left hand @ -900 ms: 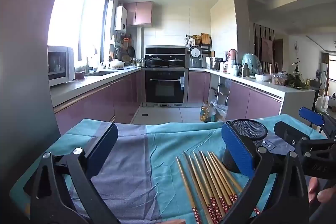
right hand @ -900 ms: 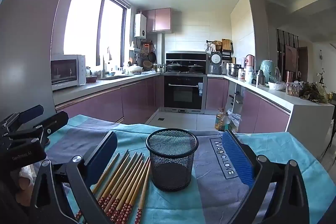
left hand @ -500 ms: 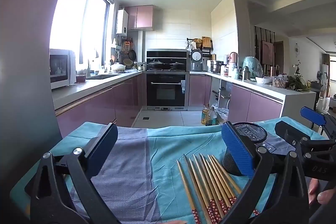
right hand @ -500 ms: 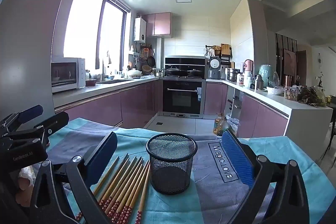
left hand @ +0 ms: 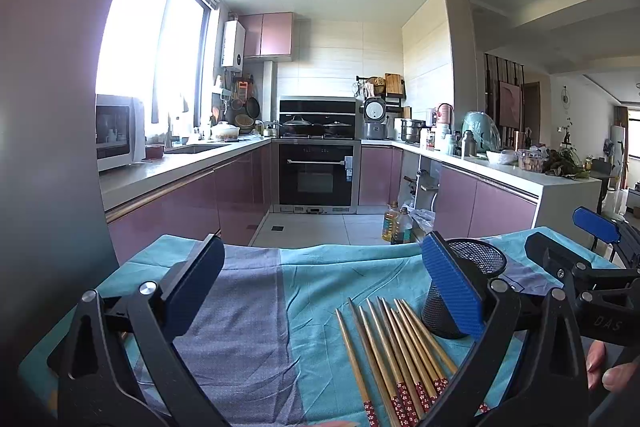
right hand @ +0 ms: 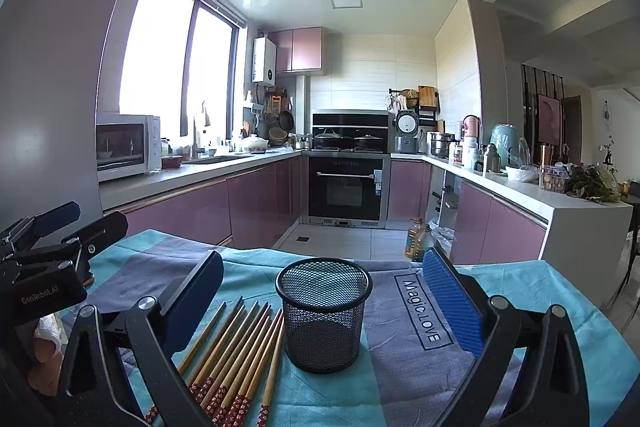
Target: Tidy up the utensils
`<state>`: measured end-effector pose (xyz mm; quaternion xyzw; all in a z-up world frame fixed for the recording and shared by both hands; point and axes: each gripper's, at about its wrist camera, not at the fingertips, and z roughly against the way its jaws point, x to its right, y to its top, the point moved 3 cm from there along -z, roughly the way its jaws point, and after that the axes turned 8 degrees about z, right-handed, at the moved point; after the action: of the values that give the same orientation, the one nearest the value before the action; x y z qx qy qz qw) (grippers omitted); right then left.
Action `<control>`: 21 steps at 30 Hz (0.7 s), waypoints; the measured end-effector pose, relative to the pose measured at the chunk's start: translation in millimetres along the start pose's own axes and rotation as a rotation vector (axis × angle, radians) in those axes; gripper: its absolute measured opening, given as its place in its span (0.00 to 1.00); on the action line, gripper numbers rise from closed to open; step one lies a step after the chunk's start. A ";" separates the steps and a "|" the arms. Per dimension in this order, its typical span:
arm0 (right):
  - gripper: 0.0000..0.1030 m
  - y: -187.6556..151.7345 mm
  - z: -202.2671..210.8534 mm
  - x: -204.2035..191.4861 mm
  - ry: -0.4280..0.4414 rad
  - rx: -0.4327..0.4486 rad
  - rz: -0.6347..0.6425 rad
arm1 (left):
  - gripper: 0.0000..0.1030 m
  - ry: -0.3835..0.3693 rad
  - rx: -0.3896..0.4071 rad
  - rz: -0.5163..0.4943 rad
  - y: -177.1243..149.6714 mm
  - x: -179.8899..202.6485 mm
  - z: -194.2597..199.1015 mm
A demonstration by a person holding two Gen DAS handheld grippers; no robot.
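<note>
Several wooden chopsticks point(left hand: 394, 345) with red patterned ends lie side by side on the teal and grey cloth point(left hand: 256, 307). A black mesh holder point(right hand: 323, 311) stands upright just right of the chopsticks point(right hand: 234, 355), empty as far as I see. My left gripper point(left hand: 320, 291) hovers wide open over the cloth, left of the chopsticks, nothing between its blue pads. My right gripper point(right hand: 322, 301) is open too, its jaws framing the holder without touching it. In the left wrist view the holder point(left hand: 468, 283) is partly hidden behind the right finger.
The cloth-covered table ends at its far edge point(right hand: 360, 261), with kitchen floor and oil bottles point(right hand: 418, 241) beyond. Purple cabinets, an oven point(right hand: 346, 187) and cluttered counters line the room. A hand point(left hand: 608, 367) holds the other gripper's handle at the right edge.
Both views have tilted slightly upward, so the table and its objects sit lower in frame. The chopsticks and holder have not moved, and both grippers stay open.
</note>
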<state>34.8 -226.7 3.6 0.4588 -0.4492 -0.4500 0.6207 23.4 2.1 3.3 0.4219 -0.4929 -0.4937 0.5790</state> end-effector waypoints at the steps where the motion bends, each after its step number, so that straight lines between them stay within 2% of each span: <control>1: 0.94 0.1 -0.2 -0.4 0.000 0.000 0.001 | 0.95 0.000 0.000 -0.002 0.0 0.7 0.2; 21: 0.94 1.3 4.5 0.2 -0.008 0.008 -0.003 | 0.95 0.003 0.004 -0.009 -2.0 1.6 -0.5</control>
<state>30.7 -227.5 5.8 0.4603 -0.4526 -0.4511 0.6163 23.6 0.1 1.5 0.4262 -0.4911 -0.4946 0.5767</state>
